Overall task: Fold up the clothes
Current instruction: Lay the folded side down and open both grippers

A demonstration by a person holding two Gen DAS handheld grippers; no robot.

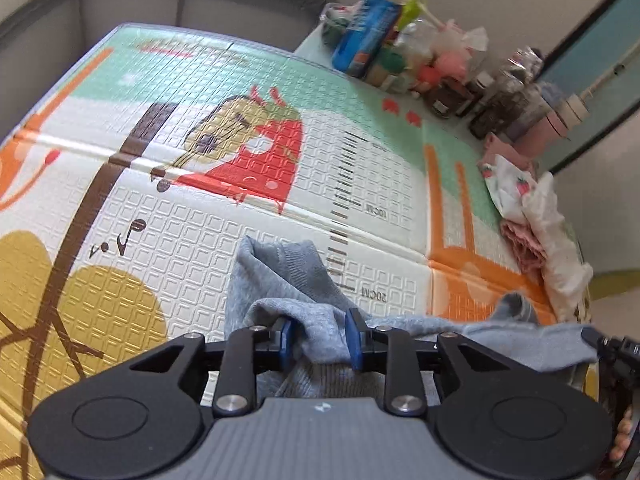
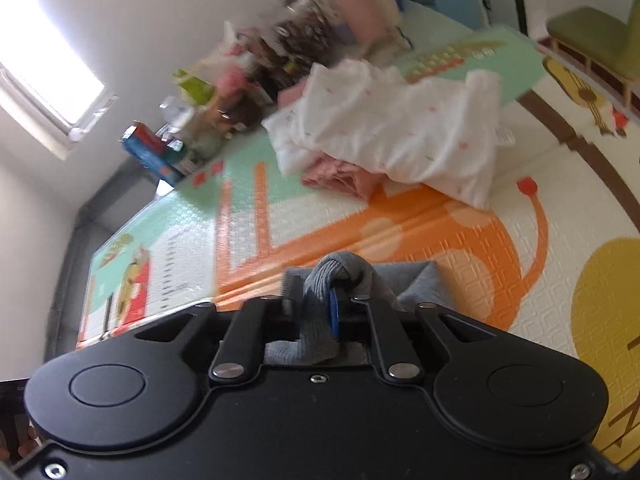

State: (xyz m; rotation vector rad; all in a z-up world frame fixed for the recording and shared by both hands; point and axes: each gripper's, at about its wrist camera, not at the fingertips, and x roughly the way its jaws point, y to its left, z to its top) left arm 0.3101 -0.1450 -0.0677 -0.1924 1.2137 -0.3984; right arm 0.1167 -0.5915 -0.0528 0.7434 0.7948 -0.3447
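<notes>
Grey knit garment (image 1: pixel 280 280) bunched over patterned play mat (image 1: pixel 200 240), low centre in both views. Left gripper (image 1: pixel 320 336) parted, cloth loose between pads. Right gripper (image 2: pixel 312 300) clamped on grey ribbed fold. White-and-pink clothes pile (image 2: pixel 384 136) at 12 o'clock, right wrist view.

Both cams sit right behind their own fingers, tilted down, close over the mat (image 1: pixel 192 272). The left one faces the clutter (image 1: pixel 420 52) at the far edge; the right one is rolled sideways. Both catch the grey knit (image 1: pixel 288 280), white clothes (image 2: pixel 392 128) and that clutter.
</notes>
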